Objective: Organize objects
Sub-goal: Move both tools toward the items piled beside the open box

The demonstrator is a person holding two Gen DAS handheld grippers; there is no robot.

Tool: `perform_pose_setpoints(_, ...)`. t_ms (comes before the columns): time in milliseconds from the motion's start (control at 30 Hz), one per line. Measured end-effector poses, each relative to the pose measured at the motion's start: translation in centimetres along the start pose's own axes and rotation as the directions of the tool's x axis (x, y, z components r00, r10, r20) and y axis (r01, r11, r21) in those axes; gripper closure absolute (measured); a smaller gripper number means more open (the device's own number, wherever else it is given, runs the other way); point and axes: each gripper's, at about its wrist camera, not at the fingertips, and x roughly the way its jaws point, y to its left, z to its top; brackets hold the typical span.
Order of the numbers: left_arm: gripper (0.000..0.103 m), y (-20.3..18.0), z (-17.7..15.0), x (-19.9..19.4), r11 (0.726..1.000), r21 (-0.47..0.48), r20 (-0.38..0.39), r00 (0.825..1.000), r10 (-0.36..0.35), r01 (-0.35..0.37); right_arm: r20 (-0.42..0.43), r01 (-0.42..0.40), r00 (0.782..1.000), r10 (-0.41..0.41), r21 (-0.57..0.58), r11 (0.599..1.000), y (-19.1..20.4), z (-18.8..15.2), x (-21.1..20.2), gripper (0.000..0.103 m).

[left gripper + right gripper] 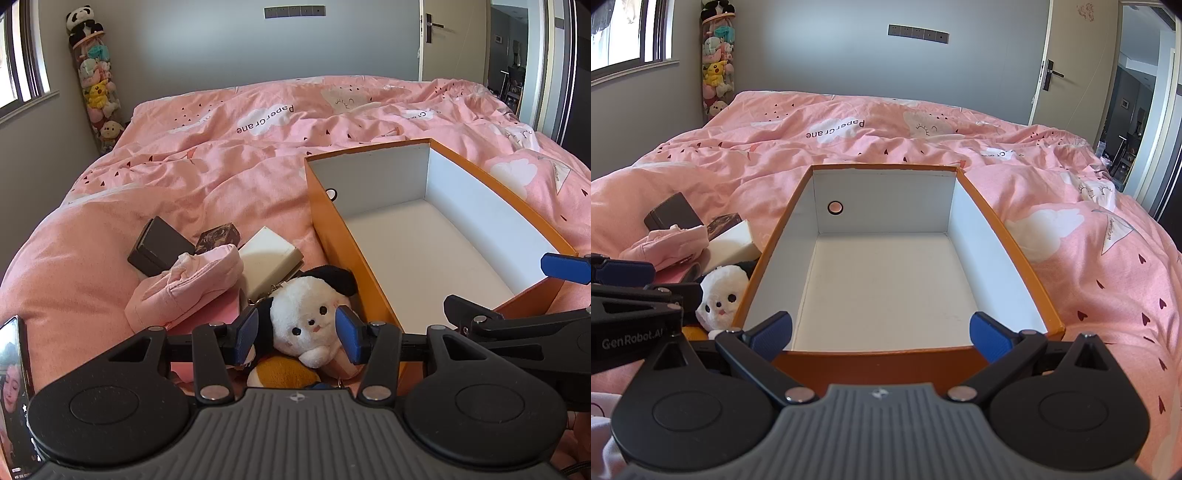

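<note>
An orange box (pixel 332 236) with a white inside lies open on the pink bed; it also fills the right wrist view (pixel 1012 240). Left of it lies a pile: a white plush dog (pixel 306 325) (pixel 720 291), a pink cloth (pixel 192 284), a dark box (pixel 159 247), a patterned box (pixel 218 238), a cream box (pixel 269 260). My left gripper (pixel 297 334) has its blue pads on either side of the plush's head, not visibly squeezing it. My right gripper (pixel 881 332) is open wide at the box's near wall, holding nothing.
An orange plush (pixel 280 373) lies under the white one. A phone (pixel 14 387) with a lit screen sits at the far left edge. A tall tube of plush toys (pixel 98 92) stands in the corner. A door (pixel 1067 66) is at the right.
</note>
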Motion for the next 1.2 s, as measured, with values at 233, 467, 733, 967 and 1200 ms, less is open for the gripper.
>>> perform_pose_setpoints(233, 0.046, -0.1, -0.1, 0.1, 1.0, -0.002, -0.007, 1.0, 0.003, -0.003, -0.001, 0.005, 1.0, -0.005, -0.004, 1.0, 0.0, -0.2, 0.1, 0.001)
perform_pose_setpoints(467, 0.046, -0.1, -0.1, 0.1, 1.0, -0.002, -0.008, 1.0, 0.004, -0.004, -0.001, 0.007, 1.0, -0.007, -0.006, 1.0, 0.0, -0.2, 0.1, 0.001)
perform_pose_setpoints(733, 0.056, 0.2, -0.2, 0.2, 1.0, 0.009, -0.008, 1.0, -0.021, 0.021, -0.005, -0.007, 1.0, 0.007, -0.013, 1.0, 0.0, -0.2, 0.5, 0.001)
perform_pose_setpoints(967, 0.06, 2.2, 0.2, 0.4, 0.996, -0.033, -0.015, 0.996, -0.083, 0.082, 0.022, -0.089, 0.996, 0.09, -0.07, 0.994, 0.8, 0.6, 0.7, 0.005)
perform_pose_setpoints(1200, 0.06, 4.8, 1.3, 0.8, 0.993, -0.058, 0.004, 0.995, -0.1, 0.1, 0.027, -0.187, 0.98, 0.196, -0.209, 0.96, 3.4, 2.7, 1.9, 0.026)
